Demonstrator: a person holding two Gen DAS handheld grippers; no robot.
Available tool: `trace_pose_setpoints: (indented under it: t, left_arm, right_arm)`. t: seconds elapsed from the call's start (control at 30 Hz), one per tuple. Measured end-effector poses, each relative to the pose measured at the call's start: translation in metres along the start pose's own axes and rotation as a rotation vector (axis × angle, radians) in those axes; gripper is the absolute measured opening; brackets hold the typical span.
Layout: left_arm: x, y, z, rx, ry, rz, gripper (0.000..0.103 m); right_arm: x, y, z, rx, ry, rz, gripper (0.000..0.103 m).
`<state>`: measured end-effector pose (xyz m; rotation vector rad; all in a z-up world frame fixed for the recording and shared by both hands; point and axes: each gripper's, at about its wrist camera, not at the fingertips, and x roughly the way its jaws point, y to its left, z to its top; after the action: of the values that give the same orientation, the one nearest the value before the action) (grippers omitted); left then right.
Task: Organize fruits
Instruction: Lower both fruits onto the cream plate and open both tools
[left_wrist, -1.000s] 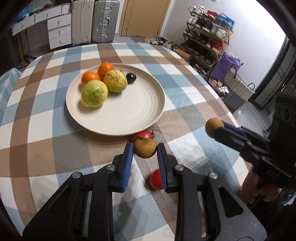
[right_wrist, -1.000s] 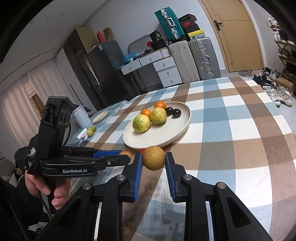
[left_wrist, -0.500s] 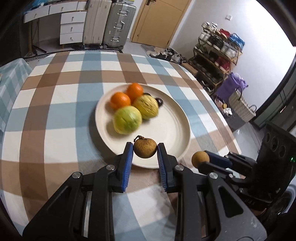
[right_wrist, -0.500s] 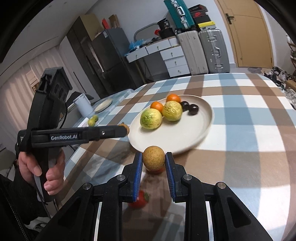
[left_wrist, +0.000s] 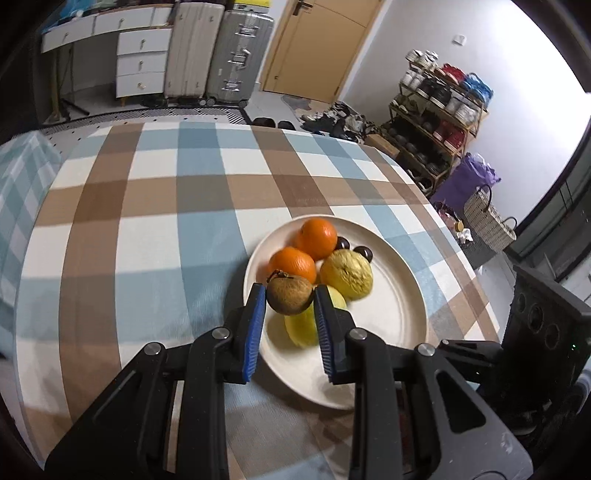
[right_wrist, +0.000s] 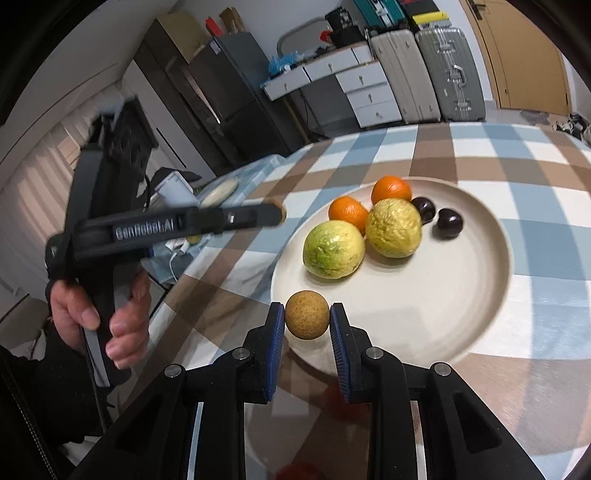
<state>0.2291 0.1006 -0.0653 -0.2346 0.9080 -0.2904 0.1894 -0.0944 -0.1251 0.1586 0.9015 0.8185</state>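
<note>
The left tool (left_wrist: 290, 299) is clamped on a wrinkled brown round fruit with a dry stem (left_wrist: 289, 295), held above the near side of the wide cream plate (left_wrist: 406, 291) on the blue, brown and white checked worktop (left_wrist: 147, 229). The right tool (right_wrist: 307, 320) grips a smooth speckled tan ball-shaped fruit (right_wrist: 307, 319) at the plate's near rim. On the plate lie two oranges (right_wrist: 390, 189), a green-yellow guava (right_wrist: 333, 253), a yellow guava (right_wrist: 393, 227) and two dark plums (right_wrist: 449, 222), all bunched toward its far side. Blurred red fruit (right_wrist: 341, 400) sits on the worktop under the right tool.
</note>
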Motion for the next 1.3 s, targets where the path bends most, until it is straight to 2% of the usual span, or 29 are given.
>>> trace_pose_setpoints:
  t: [0.17, 0.53, 0.77, 0.9, 0.97, 1.0, 1.03, 1.23, 1.3]
  left_arm:
    - [0.026, 0.006, 0.006, 0.021, 0.057, -0.014, 0.024]
    - [0.041, 0.013, 0.004, 0.013, 0.066, -0.036, 0.024]
    - [0.047, 0.012, 0.004, 0.012, 0.077, -0.045, 0.024]
    - [0.047, 0.013, 0.003, 0.006, 0.074, -0.052, 0.024]
    - [0.044, 0.015, 0.003, -0.002, 0.071, -0.051, 0.024]
    - [0.041, 0.015, 0.002, -0.004, 0.061, -0.05, 0.024]
    - [0.037, 0.016, 0.002, -0.008, 0.053, -0.042, 0.024]
    - [0.006, 0.011, 0.0, -0.012, 0.01, -0.007, 0.025]
    - [-0.006, 0.006, -0.005, 0.001, -0.008, 0.019, 0.031]
  right_arm:
    - [0.011, -0.002, 0.006, 0.015, 0.019, -0.032, 0.025]
    - [0.021, -0.01, 0.008, 0.028, 0.039, -0.059, 0.025]
    - [0.025, -0.007, 0.01, 0.038, 0.046, -0.03, 0.025]
    - [0.034, -0.003, 0.012, 0.034, 0.078, -0.023, 0.026]
    - [0.035, 0.0, 0.013, 0.025, 0.075, -0.025, 0.034]
    - [0.033, 0.001, 0.013, 0.025, 0.064, -0.03, 0.044]
    - [0.03, 0.002, 0.012, 0.03, 0.051, -0.029, 0.049]
    - [0.002, 0.004, 0.009, 0.043, 0.001, -0.031, 0.052]
    - [-0.011, 0.004, 0.005, 0.044, -0.018, -0.048, 0.058]
